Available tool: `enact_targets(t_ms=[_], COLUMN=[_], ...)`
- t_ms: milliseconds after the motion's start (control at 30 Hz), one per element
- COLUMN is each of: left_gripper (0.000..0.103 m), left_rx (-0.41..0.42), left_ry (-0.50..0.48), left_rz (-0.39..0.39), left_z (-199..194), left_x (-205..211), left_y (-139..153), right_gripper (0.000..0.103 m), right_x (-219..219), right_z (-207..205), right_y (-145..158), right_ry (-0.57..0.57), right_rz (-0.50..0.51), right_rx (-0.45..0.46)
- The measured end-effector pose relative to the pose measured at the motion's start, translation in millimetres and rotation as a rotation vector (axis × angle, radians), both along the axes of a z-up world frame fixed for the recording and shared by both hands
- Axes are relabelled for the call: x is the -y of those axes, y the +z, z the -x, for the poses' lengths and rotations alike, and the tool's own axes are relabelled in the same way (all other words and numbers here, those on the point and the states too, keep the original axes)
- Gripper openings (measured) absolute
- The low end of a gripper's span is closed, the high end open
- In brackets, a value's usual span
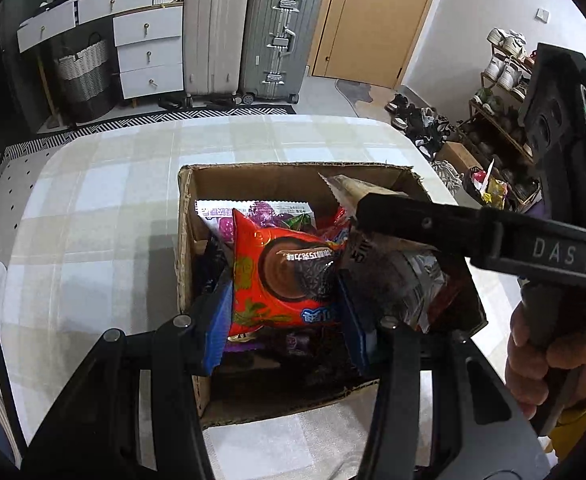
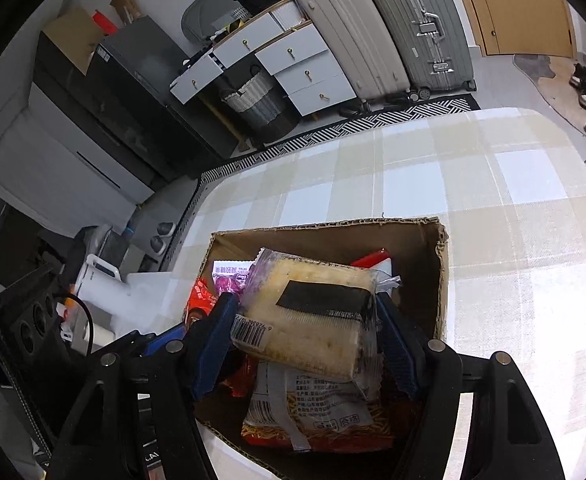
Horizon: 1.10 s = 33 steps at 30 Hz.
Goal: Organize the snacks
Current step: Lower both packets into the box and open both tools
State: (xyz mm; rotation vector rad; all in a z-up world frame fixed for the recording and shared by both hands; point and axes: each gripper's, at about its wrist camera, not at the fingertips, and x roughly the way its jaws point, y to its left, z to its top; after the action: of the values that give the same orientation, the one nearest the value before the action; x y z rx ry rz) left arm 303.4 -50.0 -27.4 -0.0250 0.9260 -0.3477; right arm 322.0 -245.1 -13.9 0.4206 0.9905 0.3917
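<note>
An open cardboard box [image 1: 253, 178] of snacks stands on the checked table. Over it, my left gripper [image 1: 283, 304] is shut on an orange-red cookie packet [image 1: 281, 272], with a blue pad pressing on each side. My right gripper [image 2: 305, 332] is shut on a clear packet of pale crackers [image 2: 313, 320] with a black label, held above the box [image 2: 413, 248]. In the left wrist view the right gripper [image 1: 377, 236] reaches in from the right with that cracker packet [image 1: 393, 276]. A noodle snack packet [image 2: 317, 420] lies in the box under the crackers.
A purple-and-white packet [image 1: 221, 216] and other wrappers fill the box. The checked table [image 2: 493, 200] stretches beyond and beside it. A person's hand [image 1: 541, 360] grips the right tool. Suitcases [image 1: 249, 32], white drawers [image 1: 149, 56] and a shoe rack [image 1: 501, 92] stand beyond the table.
</note>
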Motion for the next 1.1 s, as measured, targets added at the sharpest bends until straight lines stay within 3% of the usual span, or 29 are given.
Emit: enact_targets(t_ms=[533,833,1100], left_gripper=[0.045,0.046,0.053], left_rx=[-0.054,-0.023,-0.025], left_ry=[-0.028,-0.019,0.004], left_rz=[-0.005,-0.058,-0.047], left_z=[2.6,7.0,7.7], left_x=[-2.6,-1.2,-7.5], left_y=[-16.4,-8.3,1.2], right_gripper=[0.069,0.07,0.073], right_x=[-9.6,-10.2,-10.5], right_z=[-7.7,-5.7,-2.9], right_y=[1.7,8.7,11.7], right_ry=[-0.01,-0.02,-0.026], right_rz=[0.063,0.129,0.143], right_rx=[-0.05,-0.043,-0.047])
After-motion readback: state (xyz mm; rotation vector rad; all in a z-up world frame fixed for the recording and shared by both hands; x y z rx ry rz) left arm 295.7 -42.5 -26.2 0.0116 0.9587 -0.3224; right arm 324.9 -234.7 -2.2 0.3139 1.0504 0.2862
